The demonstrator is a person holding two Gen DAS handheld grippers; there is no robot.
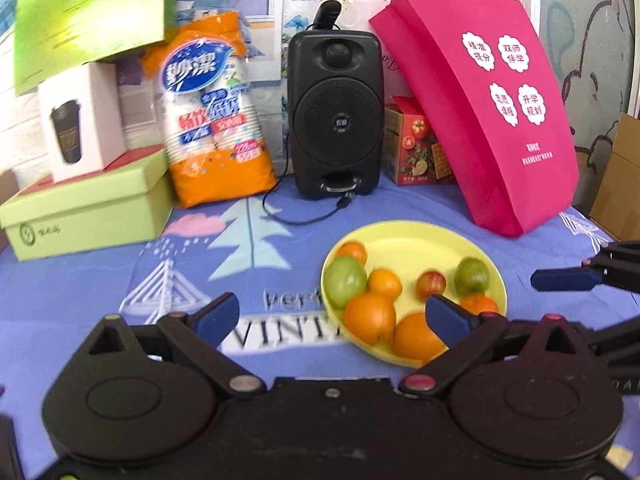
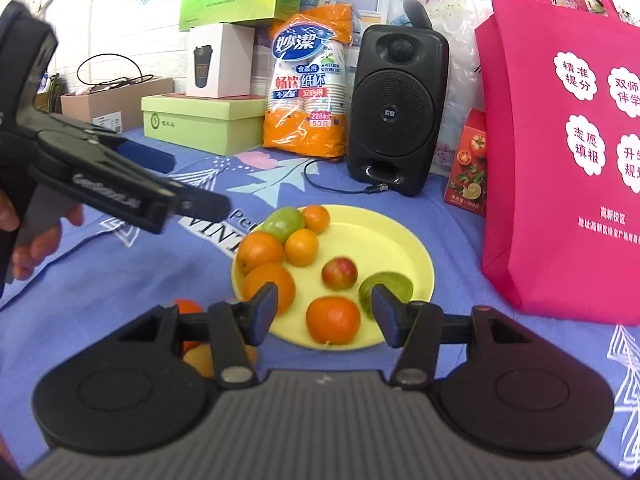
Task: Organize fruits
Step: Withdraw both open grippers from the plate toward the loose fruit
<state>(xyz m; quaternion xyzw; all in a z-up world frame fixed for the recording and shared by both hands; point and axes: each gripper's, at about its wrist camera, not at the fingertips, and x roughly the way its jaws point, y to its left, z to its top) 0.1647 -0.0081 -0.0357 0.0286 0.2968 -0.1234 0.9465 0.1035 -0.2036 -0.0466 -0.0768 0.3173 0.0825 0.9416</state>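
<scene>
A yellow plate (image 1: 416, 240) (image 2: 384, 232) on the blue cloth holds several oranges, two green fruits (image 1: 345, 280) (image 2: 285, 224) and a small red fruit (image 1: 430, 284) (image 2: 339, 273). My left gripper (image 1: 332, 318) is open and empty, above the plate's near left edge. My right gripper (image 2: 324, 316) is open and empty, with an orange (image 2: 333, 320) between its fingers on the plate's near rim. Two more oranges (image 2: 196, 344) lie on the cloth off the plate, partly hidden by the right gripper's left finger.
Behind the plate stand a black speaker (image 1: 334, 112) with a cable, an orange pack of paper cups (image 1: 212, 112), a pink bag (image 1: 492, 112), a red tomato box (image 1: 416, 148) and green boxes (image 1: 84, 208).
</scene>
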